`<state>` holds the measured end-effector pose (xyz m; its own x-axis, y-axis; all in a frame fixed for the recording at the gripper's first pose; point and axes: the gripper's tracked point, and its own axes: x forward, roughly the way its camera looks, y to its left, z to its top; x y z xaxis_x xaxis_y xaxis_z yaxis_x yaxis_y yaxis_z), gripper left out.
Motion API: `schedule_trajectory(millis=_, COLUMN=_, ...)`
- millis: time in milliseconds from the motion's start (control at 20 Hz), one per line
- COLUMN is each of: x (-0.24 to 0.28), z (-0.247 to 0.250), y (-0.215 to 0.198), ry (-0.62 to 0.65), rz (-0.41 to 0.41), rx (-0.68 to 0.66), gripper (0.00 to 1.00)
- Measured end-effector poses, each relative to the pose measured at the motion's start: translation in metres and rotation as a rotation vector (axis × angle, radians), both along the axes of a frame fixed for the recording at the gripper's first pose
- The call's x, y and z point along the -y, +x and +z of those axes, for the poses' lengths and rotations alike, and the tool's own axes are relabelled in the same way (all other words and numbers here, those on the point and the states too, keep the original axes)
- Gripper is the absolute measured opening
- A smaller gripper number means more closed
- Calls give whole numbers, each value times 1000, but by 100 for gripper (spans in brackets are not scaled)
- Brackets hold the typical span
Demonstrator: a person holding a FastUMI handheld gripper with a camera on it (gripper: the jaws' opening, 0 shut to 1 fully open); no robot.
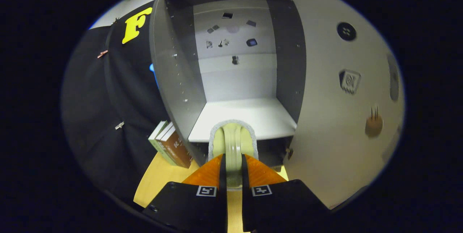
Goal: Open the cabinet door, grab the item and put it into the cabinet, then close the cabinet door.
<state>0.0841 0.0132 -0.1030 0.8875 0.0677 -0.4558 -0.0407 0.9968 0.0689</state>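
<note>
My gripper (233,169) is shut on a pale green slipper (233,140) with a grey fuzzy rim, held on edge between the fingers with its toe pointing forward. Just beyond it stands the grey cabinet (177,81), its inside bare, with a white shelf (249,117) at about the slipper's height. The cabinet door (332,117) is swung wide open on the right side of the slipper. The slipper's front end sits at the shelf's front lip.
Several books (170,146) lean against the cabinet's left wall on a wooden tabletop (159,182). Small stickers and a round knob (346,31) dot the inner face of the open door. Black cloth hangs to the left.
</note>
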Motion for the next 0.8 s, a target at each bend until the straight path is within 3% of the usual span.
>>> schedule_trajectory(millis=400, x=11, z=-24, y=126, ry=-53, rz=-65, rx=-47, gripper=20)
schedule_trajectory(millis=800, x=23, z=-73, y=200, ry=2, rz=-103, rx=-129, gripper=20)
